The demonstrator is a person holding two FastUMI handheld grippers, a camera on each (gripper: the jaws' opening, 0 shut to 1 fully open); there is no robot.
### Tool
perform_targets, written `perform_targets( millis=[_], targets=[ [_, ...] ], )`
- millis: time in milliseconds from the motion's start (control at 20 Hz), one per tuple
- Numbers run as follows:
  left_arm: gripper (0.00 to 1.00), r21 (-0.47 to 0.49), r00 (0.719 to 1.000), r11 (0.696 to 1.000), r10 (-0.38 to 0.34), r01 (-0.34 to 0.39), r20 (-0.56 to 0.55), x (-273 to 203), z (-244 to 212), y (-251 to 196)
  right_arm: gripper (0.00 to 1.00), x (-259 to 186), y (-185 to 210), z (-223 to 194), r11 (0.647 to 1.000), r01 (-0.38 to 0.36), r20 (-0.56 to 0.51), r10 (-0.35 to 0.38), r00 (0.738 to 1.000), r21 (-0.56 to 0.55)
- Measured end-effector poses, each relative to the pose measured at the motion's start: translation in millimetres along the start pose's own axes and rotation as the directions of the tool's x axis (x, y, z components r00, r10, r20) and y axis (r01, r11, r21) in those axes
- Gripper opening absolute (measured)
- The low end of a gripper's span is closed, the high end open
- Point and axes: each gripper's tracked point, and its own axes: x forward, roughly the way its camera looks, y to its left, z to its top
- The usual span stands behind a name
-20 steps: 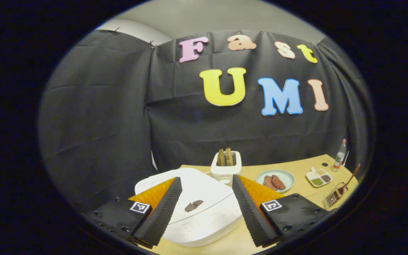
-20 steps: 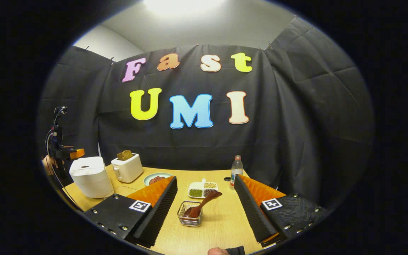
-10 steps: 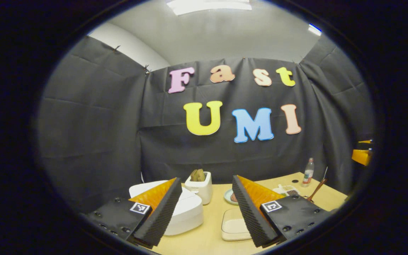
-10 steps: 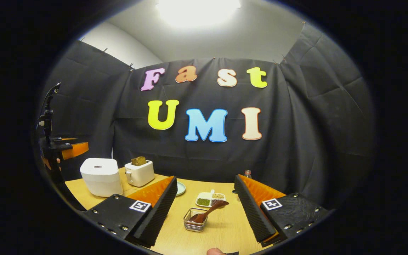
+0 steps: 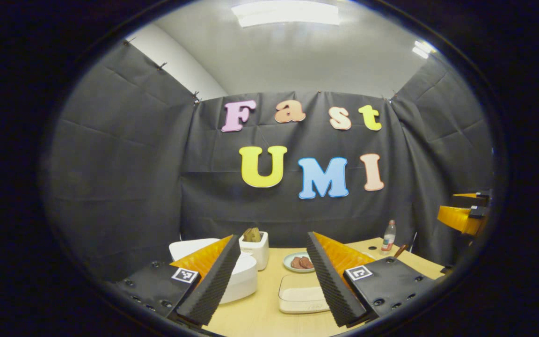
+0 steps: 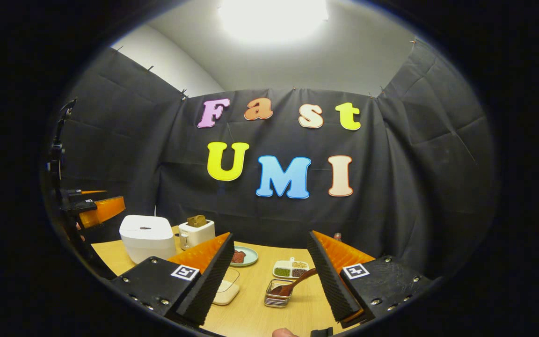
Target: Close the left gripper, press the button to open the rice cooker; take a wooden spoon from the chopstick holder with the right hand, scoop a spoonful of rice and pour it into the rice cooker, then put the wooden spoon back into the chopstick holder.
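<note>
While both our grippers, left (image 5: 269, 281) and right (image 6: 269, 281), pull back wide open | cooker (image 6: 147, 236) lid down | spoon (image 6: 294, 284) in holder (image 6: 276, 299) | start or finished alike.

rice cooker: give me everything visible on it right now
The rice cooker is a white, boxy appliance with rounded corners and a smooth plastic-looking shell. Its lid is shut, with a small dark mark on top. It stands upright on the wooden table, at its left end in the right gripper view, beside the white toaster. Neither gripper touches it; the left gripper is open.
</note>
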Motion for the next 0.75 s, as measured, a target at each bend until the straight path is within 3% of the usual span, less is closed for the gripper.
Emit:
perform_targets(
  millis=[200,250,750],
  targets=[
    [1.00,0.017,1.000,1.000,0.007,-0.007,0.014,-12.4,8.8,13.1,0.96,-6.9,16.0,2.6,0.999,0.005,0.001,-0.005,1.000,0.033],
    [0.95,0.018,1.000,1.000,0.006,-0.007,0.012,-14.7,8.4,14.9,0.96,-9.1,17.4,3.6,0.999,0.009,0.004,-0.009,1.000,0.035],
    [0.98,0.047,1.000,0.999,-0.010,0.009,0.008,-24.6,9.2,19.2,0.96,-9.8,28.3,11.5,0.999,0.026,0.013,-0.026,1.000,0.037]
  ],
)
